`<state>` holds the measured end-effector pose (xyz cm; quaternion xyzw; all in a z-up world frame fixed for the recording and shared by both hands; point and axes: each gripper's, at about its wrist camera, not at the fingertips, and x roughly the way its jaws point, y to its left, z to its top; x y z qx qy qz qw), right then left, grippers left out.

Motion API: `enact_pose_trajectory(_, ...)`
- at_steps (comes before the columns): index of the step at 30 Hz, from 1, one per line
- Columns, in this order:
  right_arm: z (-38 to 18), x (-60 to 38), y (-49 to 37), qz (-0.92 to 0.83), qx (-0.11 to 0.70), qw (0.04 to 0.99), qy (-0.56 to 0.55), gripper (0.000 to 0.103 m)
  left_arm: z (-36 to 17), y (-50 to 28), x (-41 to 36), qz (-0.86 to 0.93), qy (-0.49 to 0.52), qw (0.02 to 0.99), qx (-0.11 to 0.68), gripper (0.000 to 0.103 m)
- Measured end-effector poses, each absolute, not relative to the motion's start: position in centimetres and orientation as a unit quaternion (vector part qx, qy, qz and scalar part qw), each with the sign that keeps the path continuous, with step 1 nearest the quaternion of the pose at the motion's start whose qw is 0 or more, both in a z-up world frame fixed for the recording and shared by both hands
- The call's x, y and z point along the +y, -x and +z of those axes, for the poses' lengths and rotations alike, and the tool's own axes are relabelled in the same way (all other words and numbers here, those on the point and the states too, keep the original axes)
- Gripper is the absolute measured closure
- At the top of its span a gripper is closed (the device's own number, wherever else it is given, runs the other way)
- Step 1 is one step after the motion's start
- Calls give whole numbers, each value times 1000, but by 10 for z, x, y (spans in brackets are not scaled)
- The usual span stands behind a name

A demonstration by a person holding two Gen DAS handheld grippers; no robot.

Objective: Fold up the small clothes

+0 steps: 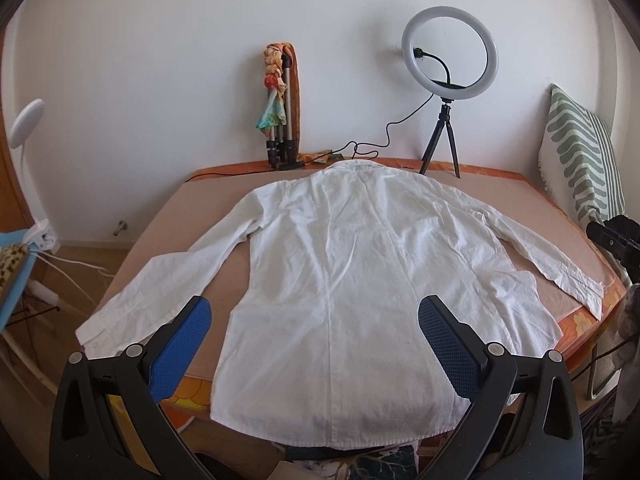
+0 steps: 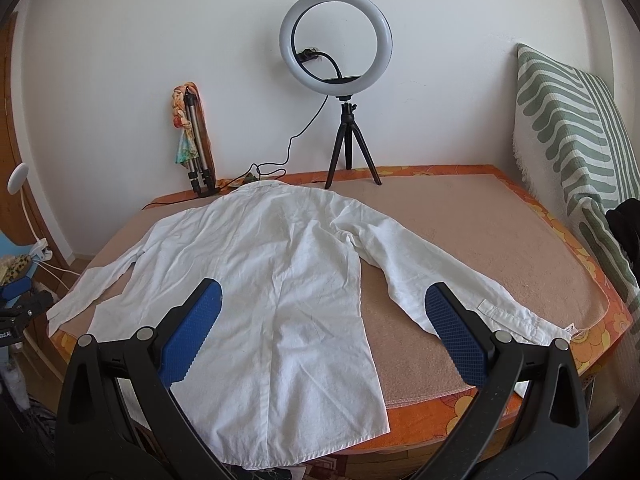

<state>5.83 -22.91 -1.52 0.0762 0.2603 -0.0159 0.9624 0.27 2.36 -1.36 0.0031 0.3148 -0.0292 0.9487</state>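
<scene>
Both fingers (image 1: pixel 188 344) spread above flat shirt (image 1: pixel 344 280).

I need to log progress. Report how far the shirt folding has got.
Done: the white shirt lies spread flat, back up, both sleeves out, on the bed. In hand: nothing; the left tool and right tool hover open above it. Left: every fold, sleeves and body alike.
</scene>
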Motion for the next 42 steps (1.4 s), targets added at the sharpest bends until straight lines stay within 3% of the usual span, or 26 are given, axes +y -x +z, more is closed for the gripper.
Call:
enact_pose_trajectory(12, 3, -176, -81, 42, 245, 968, -42, 1, -25, -4, 131, -14, 48, 945, 323, 23)
enact_pose_trajectory(14, 6, -167, -91, 65, 259, 963, -43, 1, -29, -6, 153, -4, 59, 942, 330, 34)
enact_pose_trajectory(16, 9, -161, -103, 85, 275, 956, -55, 1, -33, -7, 175, 9, 69, 939, 337, 36)
enact_pose_trajectory(19, 13, -147, -125, 111, 296, 946, -67, 1, -41, -11, 204, 20, 79, 934, 348, 47)
enact_pose_trajectory(24, 20, -114, -153, 145, 312, 938, -52, 2, -51, -17, 252, 33, 126, 921, 367, 52)
enact_pose_trajectory(26, 24, -101, -164, 164, 323, 931, -54, 6, -52, -17, 270, 44, 142, 917, 369, 57)
enact_pose_trajectory(32, 34, -51, -202, 213, 360, 907, -57, 18, -61, -23, 319, 71, 181, 903, 384, 57)
enact_pose_trajectory(36, 31, -12, -237, 251, 401, 878, -73, 37, -88, -31, 345, 71, 229, 878, 414, 57)
enact_pose_trajectory(42, 9, 43, -285, 260, 450, 851, -75, 39, -122, -37, 380, 70, 323, 839, 433, 58)
